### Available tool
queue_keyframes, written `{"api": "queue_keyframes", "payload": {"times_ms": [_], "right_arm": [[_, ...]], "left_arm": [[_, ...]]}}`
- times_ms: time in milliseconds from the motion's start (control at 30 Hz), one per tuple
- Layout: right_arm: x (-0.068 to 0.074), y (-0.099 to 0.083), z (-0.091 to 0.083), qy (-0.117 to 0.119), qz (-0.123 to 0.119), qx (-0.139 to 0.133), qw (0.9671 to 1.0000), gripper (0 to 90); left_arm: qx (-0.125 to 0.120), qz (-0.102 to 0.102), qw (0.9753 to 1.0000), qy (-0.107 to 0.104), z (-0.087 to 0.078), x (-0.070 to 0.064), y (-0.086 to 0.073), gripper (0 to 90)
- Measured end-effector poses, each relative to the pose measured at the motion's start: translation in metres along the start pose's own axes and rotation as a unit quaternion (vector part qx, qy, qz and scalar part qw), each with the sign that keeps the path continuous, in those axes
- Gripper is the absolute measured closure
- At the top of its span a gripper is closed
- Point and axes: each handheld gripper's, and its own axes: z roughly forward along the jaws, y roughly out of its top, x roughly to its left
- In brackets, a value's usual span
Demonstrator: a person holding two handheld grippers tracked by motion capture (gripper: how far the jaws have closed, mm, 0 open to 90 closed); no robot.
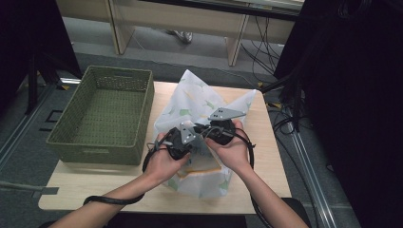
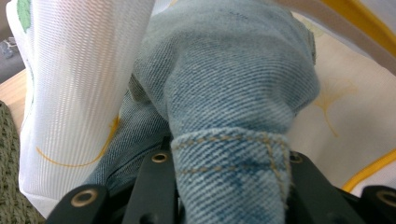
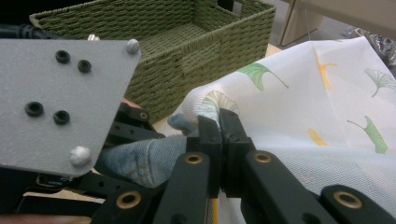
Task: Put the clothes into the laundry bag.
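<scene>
A white mesh bag printed with green and yellow leaves lies on the wooden table. Both hands meet over its near part. My left gripper is shut on a fold of blue denim, which sits at the bag's mouth beside the mesh. My right gripper is shut on the rim of the bag, just above the denim. In the high view the left gripper and right gripper are nearly touching. Most of the denim is hidden by the bag and hands.
A green woven basket stands open on the table's left part, close beside the bag; its wall is just behind the grippers. Cables trail from both grippers toward the near edge. Desk legs and dark curtains stand beyond the table.
</scene>
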Motion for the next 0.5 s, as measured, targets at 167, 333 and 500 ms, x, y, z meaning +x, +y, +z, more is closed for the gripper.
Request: {"api": "queue_keyframes", "payload": {"times_ms": [167,333,500], "right_arm": [[-0.0005,-0.0004,-0.0001,-0.001,0.000,0.001,1.0000,90.0],[-0.0007,-0.0003,-0.0003,-0.002,0.003,0.001,1.0000,90.0],[-0.0015,-0.0005,-0.0005,-0.003,0.004,0.001,1.0000,90.0]], "left_arm": [[-0.004,0.002,1.0000,0.003,0.0023,-0.0001,-0.0014,69.6],[-0.011,0.000,0.9999,0.007,0.0054,-0.0003,-0.0017,69.6],[-0.016,0.001,0.9998,0.011,0.0088,-0.0007,-0.0021,69.6]]}}
